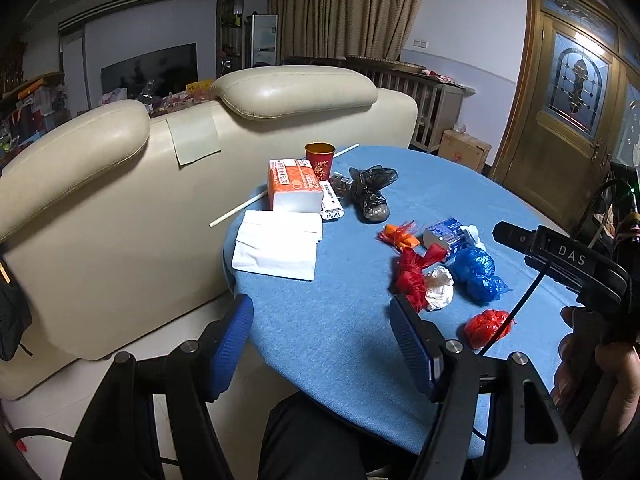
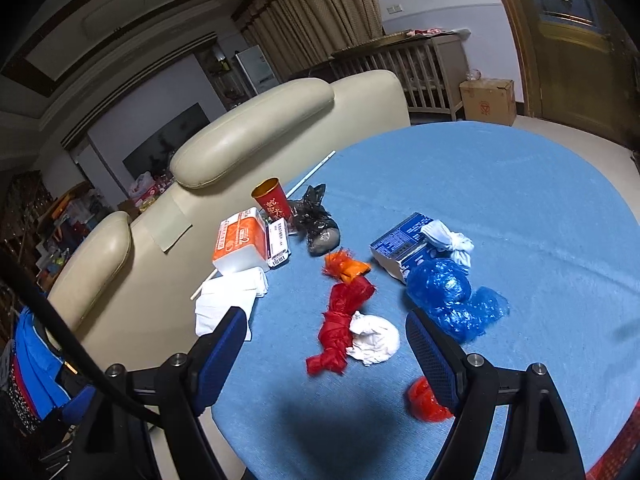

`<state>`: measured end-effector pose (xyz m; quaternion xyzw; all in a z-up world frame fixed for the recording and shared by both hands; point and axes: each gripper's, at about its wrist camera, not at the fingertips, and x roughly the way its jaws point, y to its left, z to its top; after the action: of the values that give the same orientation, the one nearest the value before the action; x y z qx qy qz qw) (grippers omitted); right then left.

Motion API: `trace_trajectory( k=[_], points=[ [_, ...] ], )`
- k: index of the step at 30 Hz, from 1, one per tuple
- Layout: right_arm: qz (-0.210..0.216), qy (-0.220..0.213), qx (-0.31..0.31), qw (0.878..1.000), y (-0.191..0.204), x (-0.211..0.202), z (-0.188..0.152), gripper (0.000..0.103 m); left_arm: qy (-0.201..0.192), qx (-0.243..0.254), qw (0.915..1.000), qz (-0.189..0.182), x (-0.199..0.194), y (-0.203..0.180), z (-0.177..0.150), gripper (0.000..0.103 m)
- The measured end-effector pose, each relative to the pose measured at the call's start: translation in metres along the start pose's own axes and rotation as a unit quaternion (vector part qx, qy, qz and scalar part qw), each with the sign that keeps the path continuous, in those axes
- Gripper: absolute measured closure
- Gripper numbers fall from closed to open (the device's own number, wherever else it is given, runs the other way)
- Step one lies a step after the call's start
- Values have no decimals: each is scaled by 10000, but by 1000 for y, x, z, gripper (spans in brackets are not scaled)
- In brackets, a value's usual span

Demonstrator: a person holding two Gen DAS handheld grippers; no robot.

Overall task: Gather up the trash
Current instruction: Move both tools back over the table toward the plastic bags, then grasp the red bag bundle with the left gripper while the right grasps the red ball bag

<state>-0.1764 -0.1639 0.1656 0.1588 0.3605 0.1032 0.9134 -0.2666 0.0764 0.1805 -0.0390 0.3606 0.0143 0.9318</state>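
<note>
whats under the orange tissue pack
A long white stick runs beneath the orange tissue pack, poking out past both ends on the blue table. Its middle stretch is hidden by the pack.

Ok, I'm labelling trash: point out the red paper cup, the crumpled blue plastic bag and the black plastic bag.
red paper cup [image 2: 274,204], right wrist view, printed side.
crumpled blue plastic bag [image 2: 440,286], right wrist view, bulging middle.
black plastic bag [image 1: 370,194], left wrist view, centre.

At the bottom of the left wrist view our left gripper [image 1: 322,340] stands with jaws apart, nothing between them. Our right gripper [image 2: 326,350] is likewise parted and empty, and our right hand [image 1: 592,364] grips its handle at the right edge.
</note>
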Motion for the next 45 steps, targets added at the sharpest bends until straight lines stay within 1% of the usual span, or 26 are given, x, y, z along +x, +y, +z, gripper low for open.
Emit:
trace_trajectory(
  k=[5, 11, 18, 22, 24, 25, 27, 29, 31, 33, 34, 36, 38, 40, 44, 45],
  points=[
    [-38, -87, -48, 9999, -4, -8, -2, 19, -15, -36, 10000, -37, 0, -2, 1, 32],
    [-112, -68, -18, 9999, -9, -10, -1, 19, 6, -29, 10000, -68, 2, -4, 0, 32],
    [-153, -78, -79, 9998, -10, -12, -3, 19, 2, -135, 9998, -124, 8, -3, -2, 32],
    [-257, -183, 19, 9995, -26, -27, -9, 19, 22, -293, 9994, -189, 18, -3, -8, 32],
    [-407, -204, 23, 9990, -39, -36, -15, 19, 56, -371, 9991, -220, 27, -3, -12, 32],
    [-602, -212, 13, 9980, -49, -42, -21, 19, 105, -414, 9988, -235, 33, -3, -14, 32],
    [-828, -133, 14, 9965, -65, -47, -28, 19, 229, -458, 9983, -275, 47, -5, -16, 32],
    [-1141, -63, 86, 9934, -88, -52, -40, 19, 379, -410, 9980, -300, 61, -12, -18, 32],
    [-1355, 173, 212, 9904, -112, -48, -52, 19, 556, -301, 9975, -330, 78, -25, -18, 32],
    [-1486, 356, 346, 9876, -131, -40, -60, 19, 665, -192, 9968, -409, 89, -39, -17, 32],
    [-1531, 525, 445, 9858, -142, -33, -65, 19, 700, -89, 9965, -444, 94, -48, -17, 32],
    [-1455, 694, 561, 9853, -153, -23, -69, 19, 751, 126, 9959, -480, 103, -64, -17, 32],
    [-1283, 802, 566, 9869, -155, -13, -71, 19, 800, 222, 9954, -473, 113, -75, -16, 32],
    [-1027, 834, 409, 9904, -148, 0, -69, 19, 849, 142, 9955, -408, 124, -79, -12, 32],
    [-658, 941, -53, 9934, -123, 30, -65, 19, 882, -112, 9958, -215, 143, -75, -3, 32],
    [-625, 944, -172, 9934, -117, 36, -64, 19, 896, -142, 9957, -206, 146, -74, -1, 32]
  ],
)
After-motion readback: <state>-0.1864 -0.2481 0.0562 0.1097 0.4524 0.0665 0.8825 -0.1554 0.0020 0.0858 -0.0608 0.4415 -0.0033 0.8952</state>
